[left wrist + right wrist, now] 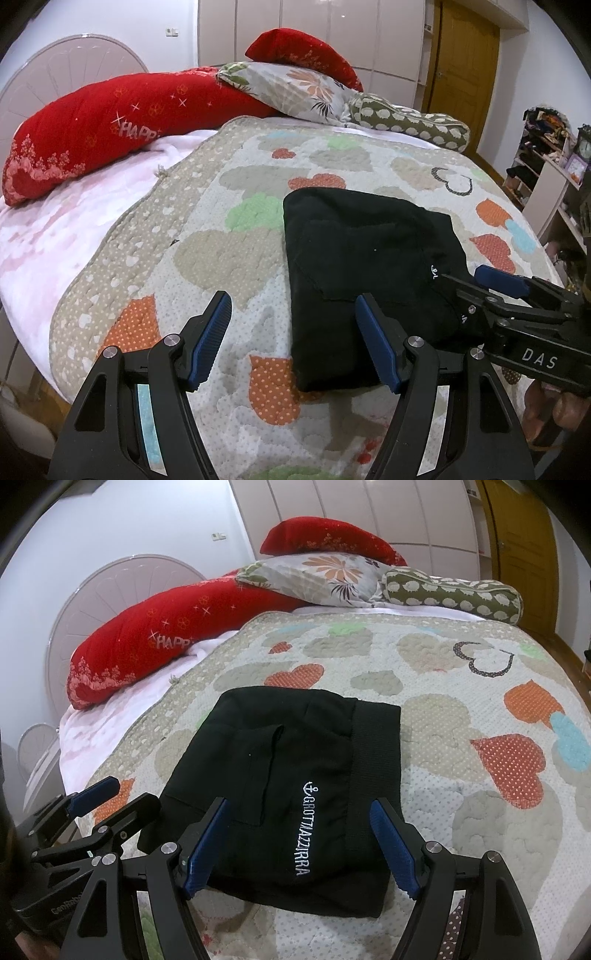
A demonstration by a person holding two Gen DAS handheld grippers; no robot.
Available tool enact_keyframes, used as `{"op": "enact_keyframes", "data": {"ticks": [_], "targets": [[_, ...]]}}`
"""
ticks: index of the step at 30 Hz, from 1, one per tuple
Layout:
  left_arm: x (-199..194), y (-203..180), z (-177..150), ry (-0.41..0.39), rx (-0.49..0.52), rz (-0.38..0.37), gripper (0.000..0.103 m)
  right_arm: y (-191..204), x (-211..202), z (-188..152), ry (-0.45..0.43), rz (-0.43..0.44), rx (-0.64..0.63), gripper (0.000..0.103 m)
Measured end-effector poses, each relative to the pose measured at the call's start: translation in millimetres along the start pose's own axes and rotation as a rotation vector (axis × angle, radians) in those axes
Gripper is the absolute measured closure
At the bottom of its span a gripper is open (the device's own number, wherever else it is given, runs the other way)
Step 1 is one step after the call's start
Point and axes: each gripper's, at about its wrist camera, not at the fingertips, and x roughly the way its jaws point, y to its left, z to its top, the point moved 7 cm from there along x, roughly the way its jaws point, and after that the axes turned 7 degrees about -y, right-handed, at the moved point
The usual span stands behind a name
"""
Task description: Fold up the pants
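The black pants (362, 266) lie folded into a compact rectangle on the heart-patterned quilt (221, 206). In the right wrist view the pants (288, 782) show white embroidered lettering and a waistband on the right side. My left gripper (293, 332) is open and empty, hovering over the pants' near left edge. My right gripper (299, 843) is open and empty just above the pants' near edge. The right gripper also shows in the left wrist view (491, 280), and the left gripper shows in the right wrist view (107, 797).
Red pillows (110, 125), a floral pillow (288, 88) and a green bolster (410, 122) lie at the head of the bed. A shelf unit (550, 177) stands right of the bed, with a wooden door (465, 62) behind.
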Motion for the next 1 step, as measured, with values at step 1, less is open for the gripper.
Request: {"op": "enact_keyframes", "data": {"ticks": [1], "targets": [[0.1,1.3,0.2,0.004,-0.006,-0.005,0.033,-0.4,-0.6,0.4,0.0,0.008,0.006,0.027]]}}
